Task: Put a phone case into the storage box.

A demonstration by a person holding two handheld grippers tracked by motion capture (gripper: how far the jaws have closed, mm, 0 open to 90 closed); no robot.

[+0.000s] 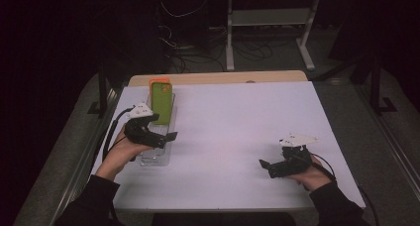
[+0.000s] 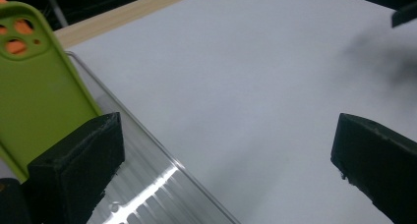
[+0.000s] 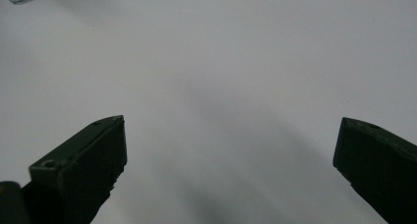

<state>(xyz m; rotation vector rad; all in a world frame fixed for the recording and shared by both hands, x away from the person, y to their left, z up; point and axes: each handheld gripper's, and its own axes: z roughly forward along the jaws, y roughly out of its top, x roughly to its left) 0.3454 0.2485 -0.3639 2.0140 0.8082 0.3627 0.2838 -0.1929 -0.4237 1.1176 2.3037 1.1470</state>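
A white table [image 1: 233, 137] spans the middle of the high view, and at its left edge lies a long clear tray [image 1: 166, 132] with a green phone case [image 1: 161, 103] standing tilted at its upper end. The left gripper [image 1: 166, 129] hangs over the tray's lower half at centre left, jaws spread wide and empty, the case just beyond. The right gripper [image 1: 265, 165] sits at lower right, well apart from the tray, jaws also wide around nothing.

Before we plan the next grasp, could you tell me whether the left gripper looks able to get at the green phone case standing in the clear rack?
Probably yes: the left gripper hovers open beside the green phone case, nothing between.
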